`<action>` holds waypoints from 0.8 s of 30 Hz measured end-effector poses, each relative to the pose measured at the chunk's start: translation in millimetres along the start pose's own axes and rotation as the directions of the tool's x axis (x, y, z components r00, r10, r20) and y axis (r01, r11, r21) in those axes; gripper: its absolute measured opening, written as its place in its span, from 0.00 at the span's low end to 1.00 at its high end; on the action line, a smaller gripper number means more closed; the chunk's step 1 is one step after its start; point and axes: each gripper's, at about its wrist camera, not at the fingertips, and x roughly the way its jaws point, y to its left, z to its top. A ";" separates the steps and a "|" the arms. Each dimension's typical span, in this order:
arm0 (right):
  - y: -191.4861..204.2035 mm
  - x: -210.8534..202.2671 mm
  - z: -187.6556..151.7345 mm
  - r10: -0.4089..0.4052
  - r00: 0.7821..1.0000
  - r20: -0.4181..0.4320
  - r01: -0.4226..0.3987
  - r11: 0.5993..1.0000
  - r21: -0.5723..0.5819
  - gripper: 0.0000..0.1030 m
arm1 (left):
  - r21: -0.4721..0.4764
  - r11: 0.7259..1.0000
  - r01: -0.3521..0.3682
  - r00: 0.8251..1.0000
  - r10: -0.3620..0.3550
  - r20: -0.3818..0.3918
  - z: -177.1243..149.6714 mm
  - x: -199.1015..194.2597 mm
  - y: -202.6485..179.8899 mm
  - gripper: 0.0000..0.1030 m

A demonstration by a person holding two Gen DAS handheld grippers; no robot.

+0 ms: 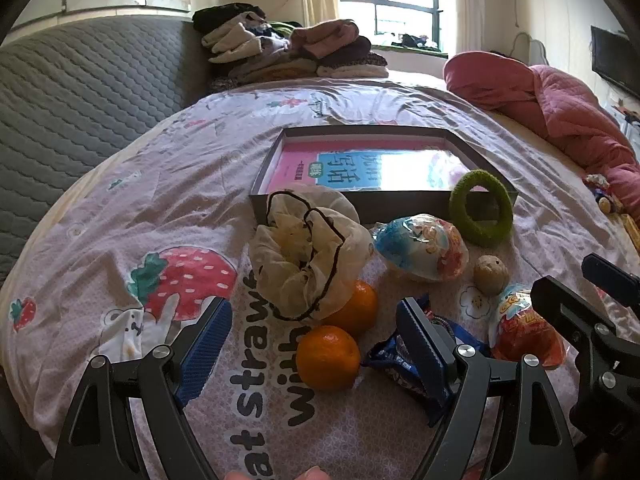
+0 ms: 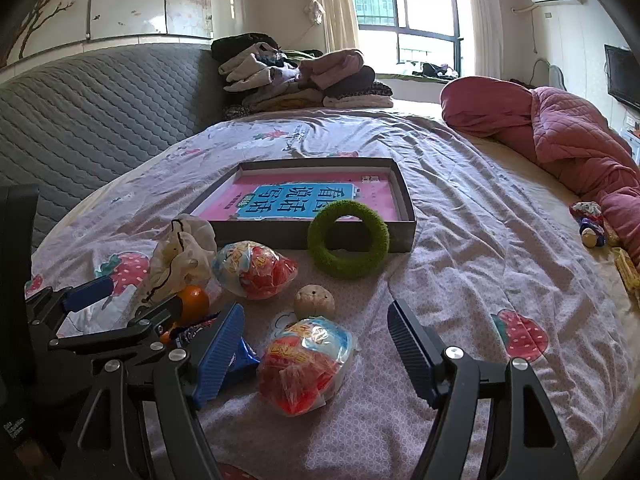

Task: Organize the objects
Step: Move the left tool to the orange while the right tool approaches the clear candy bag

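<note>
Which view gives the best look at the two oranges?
The left wrist view. Both oranges show there: the near orange whole, between the open fingers, and the far orange partly under the cloth bag. The right wrist view shows one orange clearly, with the left gripper covering the rest.

Glossy plastic wraps the toy eggs; a fuzzy green ring leans on a matt cardboard box atop printed cotton bedsheet.
</note>
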 end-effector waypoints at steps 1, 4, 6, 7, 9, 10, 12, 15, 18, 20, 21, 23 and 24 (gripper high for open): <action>-0.2 0.3 -0.1 0.000 1.000 -0.001 0.000 1.000 0.002 0.71 | -0.002 1.000 0.000 1.000 0.000 0.001 -0.1 -0.2 0.1 0.82; 0.3 1.2 0.1 0.002 1.000 -0.002 -0.002 1.000 0.004 0.71 | -0.003 1.000 -0.001 1.000 0.001 -0.003 0.0 0.0 0.0 0.82; 0.4 1.1 -0.1 0.002 1.000 -0.003 -0.002 1.000 0.003 0.71 | -0.005 1.000 0.001 1.000 -0.001 -0.006 0.1 0.5 1.1 0.82; 0.2 0.8 -0.2 0.002 1.000 -0.002 -0.002 1.000 0.002 0.71 | -0.007 1.000 0.002 1.000 -0.002 -0.005 0.2 0.2 1.5 0.82; 0.5 1.1 -0.2 0.001 1.000 -0.004 -0.001 1.000 0.001 0.71 | -0.009 1.000 0.001 1.000 -0.001 -0.006 0.0 -0.2 2.2 0.82; 0.5 0.8 -0.3 0.000 1.000 -0.004 0.000 1.000 0.000 0.71 | -0.012 1.000 0.004 1.000 -0.004 -0.006 -0.2 -0.3 2.7 0.82; 0.2 1.0 -1.0 0.002 1.000 -0.009 -0.002 1.000 -0.002 0.71 | -0.014 1.000 0.009 1.000 -0.009 -0.011 -0.3 0.1 3.9 0.82; -0.3 1.8 -3.2 0.001 1.000 -0.018 -0.001 1.000 -0.011 0.71 | -0.013 1.000 0.006 1.000 -0.006 -0.014 -2.0 0.3 7.2 0.82; -1.6 2.9 -5.3 0.000 1.000 -0.029 -0.001 1.000 -0.017 0.71 | -0.026 1.000 0.011 0.999 -0.012 -0.035 -4.1 2.4 15.6 0.82; -3.4 3.1 -6.5 0.002 1.000 -0.031 -0.002 1.000 -0.016 0.71 | -0.042 0.999 0.025 0.999 -0.027 -0.045 -5.1 3.4 22.0 0.82; -4.0 3.2 -6.9 0.001 0.999 -0.032 -0.001 1.000 -0.014 0.71 | -0.047 0.999 0.024 0.998 -0.026 -0.049 -5.7 3.5 24.8 0.82; -5.4 3.3 -7.6 0.003 0.999 -0.033 -0.004 1.000 -0.012 0.71 | -0.048 0.999 0.025 0.998 -0.027 -0.048 -7.3 3.6 28.6 0.82; -5.8 3.4 -8.0 0.004 0.999 -0.034 -0.005 1.000 -0.011 0.71 | -0.048 0.999 0.021 0.998 -0.023 -0.051 -7.2 3.7 28.8 0.82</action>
